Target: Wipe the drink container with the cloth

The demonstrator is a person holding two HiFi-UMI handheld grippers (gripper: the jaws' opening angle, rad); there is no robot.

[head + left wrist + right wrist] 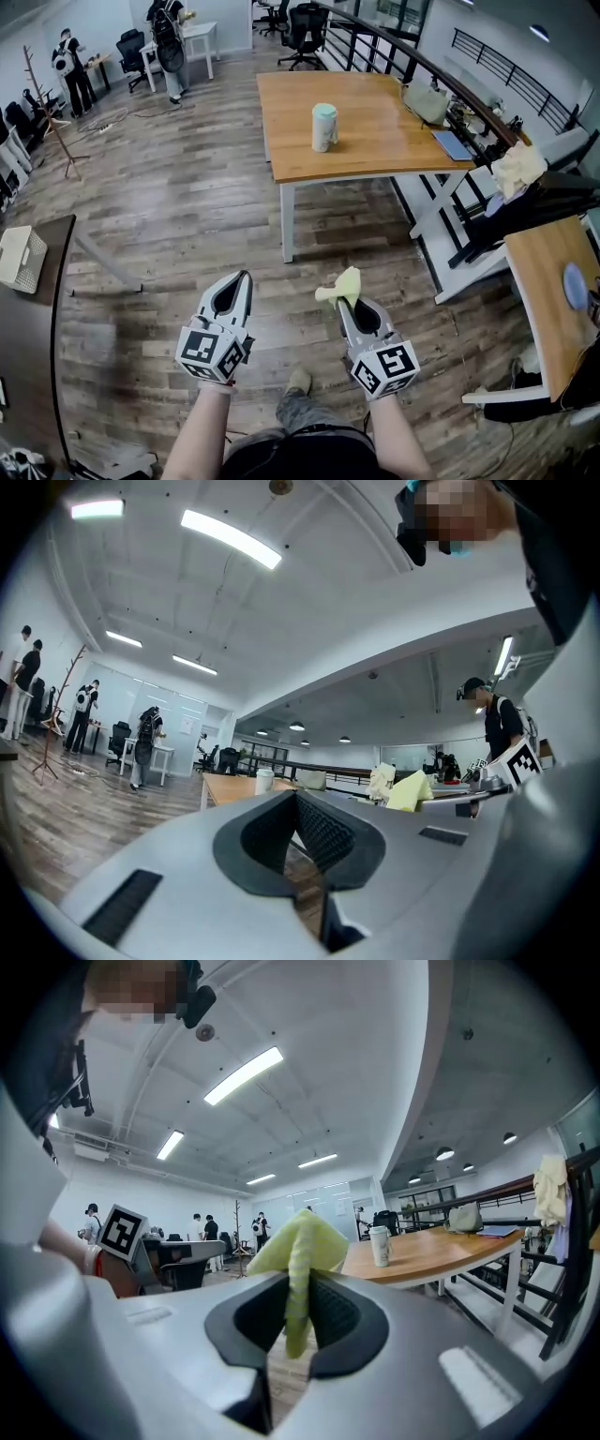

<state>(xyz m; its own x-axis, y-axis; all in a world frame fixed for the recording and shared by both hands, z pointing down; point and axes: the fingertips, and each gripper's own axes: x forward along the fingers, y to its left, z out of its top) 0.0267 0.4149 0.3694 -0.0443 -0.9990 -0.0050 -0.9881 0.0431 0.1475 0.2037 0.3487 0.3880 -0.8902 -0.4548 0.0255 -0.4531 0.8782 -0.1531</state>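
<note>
Much bare floor point(178, 206) before the table point(384, 142) edge; left gripper point(245, 277) jaws together, right gripper point(345, 302) clamping cloth point(346, 281).

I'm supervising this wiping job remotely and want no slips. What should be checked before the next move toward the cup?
1. Cloth gripped: ok. The cloth is pinched between the jaws of the right claw.
2. Left claw free to steady the cup: ok. It is shut on nothing.
3. Cup upright: ok. The cup stands on the table.
4. Cup within reach: not ok. A stretch of floor lies between both claws and the table.
5. Lid tight: cannot tell from here.
</note>
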